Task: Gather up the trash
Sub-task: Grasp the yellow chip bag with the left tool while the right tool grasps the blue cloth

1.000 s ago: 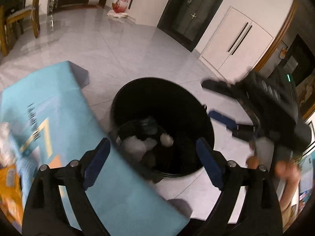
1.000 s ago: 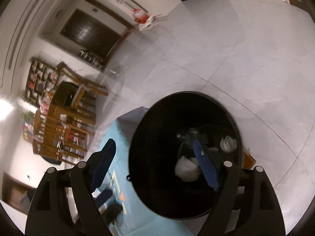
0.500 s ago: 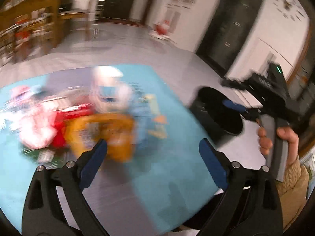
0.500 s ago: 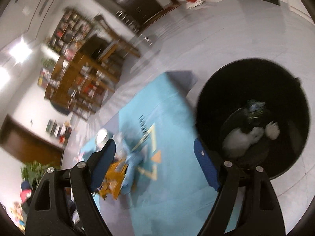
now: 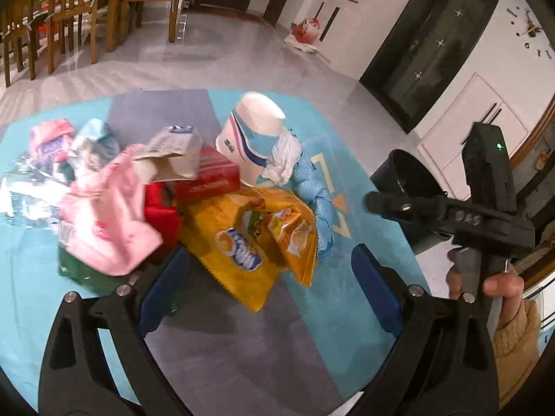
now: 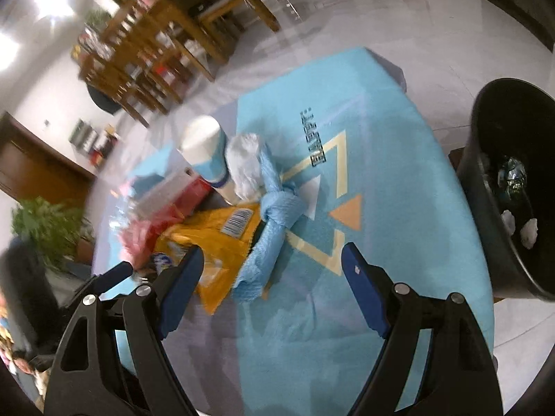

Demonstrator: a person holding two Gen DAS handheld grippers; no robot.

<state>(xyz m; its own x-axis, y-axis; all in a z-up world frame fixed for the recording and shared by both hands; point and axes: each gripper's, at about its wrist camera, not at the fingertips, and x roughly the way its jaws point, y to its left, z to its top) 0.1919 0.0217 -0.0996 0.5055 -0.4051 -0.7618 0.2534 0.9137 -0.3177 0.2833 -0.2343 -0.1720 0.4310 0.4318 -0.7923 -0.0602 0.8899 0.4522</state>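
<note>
A heap of trash lies on the blue-clothed table [image 5: 329,312]: a yellow snack bag [image 5: 256,242], a pink cloth [image 5: 107,208], a red box [image 5: 208,176], a torn carton [image 5: 170,156], an upturned paper cup [image 5: 253,138] and a knotted blue cloth [image 6: 274,215]. The black bin [image 6: 513,187] stands beside the table with white wads inside. My left gripper [image 5: 270,291] is open and empty, just in front of the yellow bag. My right gripper [image 6: 274,284] is open and empty above the table near the blue cloth; it also shows in the left wrist view [image 5: 451,208].
The table [image 6: 347,346] has a bare stretch of blue cloth between the heap and the bin. Wooden chairs [image 5: 52,17] and a dining table stand far behind. A dark door [image 5: 433,41] and white cabinets line the back wall.
Both grippers have swung away from over the bin to the table. The left gripper now faces the trash heap; the right one sits above the table with the bin at its right.
</note>
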